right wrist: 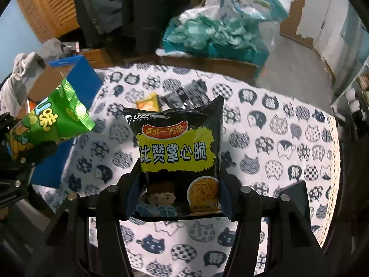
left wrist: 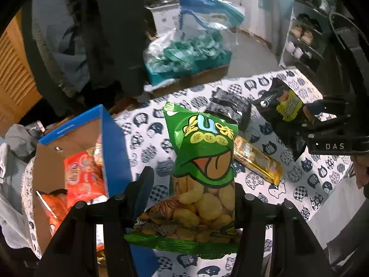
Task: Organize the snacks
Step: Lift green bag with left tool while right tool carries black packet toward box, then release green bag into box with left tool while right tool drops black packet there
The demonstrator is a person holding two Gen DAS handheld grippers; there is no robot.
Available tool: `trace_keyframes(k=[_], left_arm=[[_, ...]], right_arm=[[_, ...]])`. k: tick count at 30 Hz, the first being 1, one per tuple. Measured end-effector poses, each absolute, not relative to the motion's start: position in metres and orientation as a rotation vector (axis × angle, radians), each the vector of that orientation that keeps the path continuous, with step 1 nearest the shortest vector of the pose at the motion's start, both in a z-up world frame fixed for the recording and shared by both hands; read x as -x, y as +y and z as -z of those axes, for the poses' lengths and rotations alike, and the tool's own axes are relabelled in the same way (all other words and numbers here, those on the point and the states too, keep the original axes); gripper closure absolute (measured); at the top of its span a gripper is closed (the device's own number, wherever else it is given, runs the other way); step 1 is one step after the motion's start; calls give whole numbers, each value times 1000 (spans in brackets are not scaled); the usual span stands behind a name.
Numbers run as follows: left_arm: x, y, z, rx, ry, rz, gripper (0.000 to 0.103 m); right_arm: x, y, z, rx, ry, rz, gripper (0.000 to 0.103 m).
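Green foil marks the bean-snack packet (left wrist: 203, 161), gripped near its lower end by the clenched left tool (left wrist: 194, 198) and held upright above the desk (left wrist: 322, 184), just right of the blue cardboard box (left wrist: 115, 143). The box stands at the desk's left edge, top open; inside lie orange-red snack packets (left wrist: 83, 175). The desk carries a white cloth printed with dark cat heads. On it, behind the green packet, lie a gold-wrapped bar (left wrist: 258, 161) and a black-and-white striped packet (left wrist: 230, 106), both toward the desk's far edge and touching or nearly touching each other.

The right tool (right wrist: 180, 198) is clenched on a black noodle-snack packet (right wrist: 177, 152) with a yellow label, grasped at its lower part and held upright over the middle of the desk (right wrist: 288, 161). In the right wrist view the green packet (right wrist: 53, 120) appears at the left, tilted, in front of the blue box (right wrist: 80, 73); the gold bar (right wrist: 147, 102) and striped packet (right wrist: 184, 97) show just beyond the black packet's top edge. In the left wrist view the black packet (left wrist: 283, 106) hangs at the right, well apart from the green one.

Beyond the desk's far edge: teal packages under clear plastic (left wrist: 184, 53), dark hanging clothing (left wrist: 110, 34), a shoe rack (left wrist: 306, 34).
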State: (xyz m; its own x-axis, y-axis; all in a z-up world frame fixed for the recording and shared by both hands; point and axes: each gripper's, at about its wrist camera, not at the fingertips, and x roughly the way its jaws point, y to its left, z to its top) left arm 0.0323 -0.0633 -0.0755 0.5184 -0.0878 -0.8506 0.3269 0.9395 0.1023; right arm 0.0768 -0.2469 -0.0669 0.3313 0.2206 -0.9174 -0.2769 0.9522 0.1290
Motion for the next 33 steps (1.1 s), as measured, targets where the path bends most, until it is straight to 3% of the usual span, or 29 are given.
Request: trace_keyframes(k=[33], left_arm=[[-22,124,56,-1,962,-1,46]], right_arm=[[-99,-73,19,135,1121,-563,45]])
